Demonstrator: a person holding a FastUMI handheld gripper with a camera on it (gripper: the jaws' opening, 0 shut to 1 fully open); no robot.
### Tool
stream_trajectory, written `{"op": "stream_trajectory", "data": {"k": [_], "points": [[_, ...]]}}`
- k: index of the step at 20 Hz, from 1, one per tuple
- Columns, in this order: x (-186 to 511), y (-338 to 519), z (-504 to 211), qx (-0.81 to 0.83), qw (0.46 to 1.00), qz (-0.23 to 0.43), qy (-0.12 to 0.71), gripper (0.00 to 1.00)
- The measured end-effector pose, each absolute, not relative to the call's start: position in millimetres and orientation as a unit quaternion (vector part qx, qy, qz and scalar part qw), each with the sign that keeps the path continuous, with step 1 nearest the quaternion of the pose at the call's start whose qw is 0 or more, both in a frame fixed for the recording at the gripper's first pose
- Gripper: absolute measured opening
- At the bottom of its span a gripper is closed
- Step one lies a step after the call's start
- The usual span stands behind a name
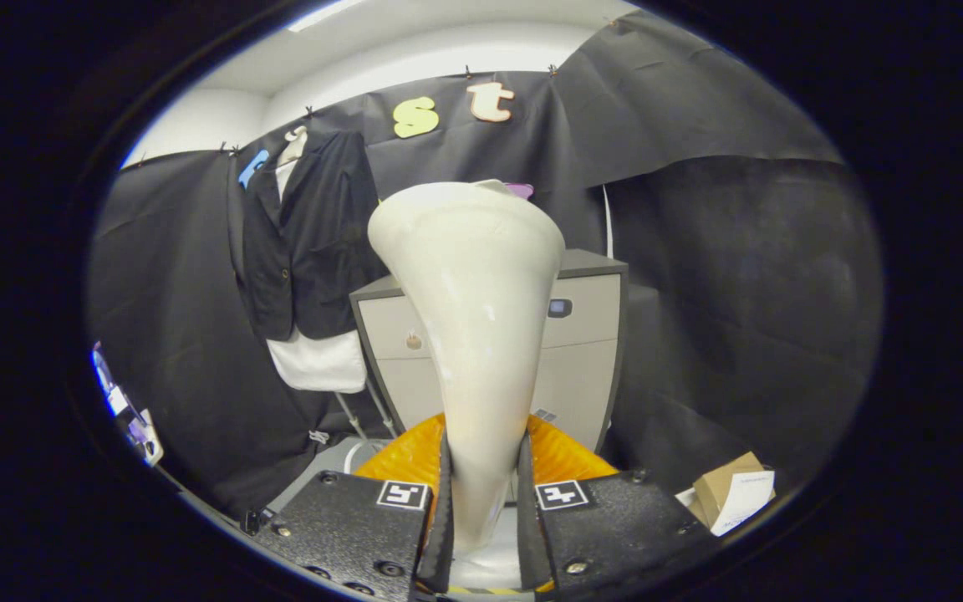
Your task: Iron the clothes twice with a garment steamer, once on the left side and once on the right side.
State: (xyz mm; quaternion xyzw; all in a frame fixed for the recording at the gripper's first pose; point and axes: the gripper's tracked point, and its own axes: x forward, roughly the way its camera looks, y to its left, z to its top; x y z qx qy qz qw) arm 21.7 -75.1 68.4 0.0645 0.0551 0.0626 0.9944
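Steamer held upright in the gripper, jacket hanging off to the left

The gripper [484, 493] was clenched on the narrow neck of the cream steamer [471, 293], both fingers pressed against it, its wide head rising ahead of them. Beyond, up and to the left, a dark jacket [306, 238] over a white shirt [318, 359] hung on the black cloth wall, well apart from the steamer, beside a grey cabinet [582, 334]

Steamer [469, 334] between fingers [445, 510]; jacket [306, 242] beyond, left.
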Motion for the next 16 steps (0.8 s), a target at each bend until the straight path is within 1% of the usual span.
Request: {"op": "stream_trajectory", "data": {"k": [6,16], "points": [[11.6,-60.4,65.7,0.046,0.994,0.081,0.053,0.34],[22.0,-70.0,60.0,0.042,0.994,0.080,0.063,0.34]]}}
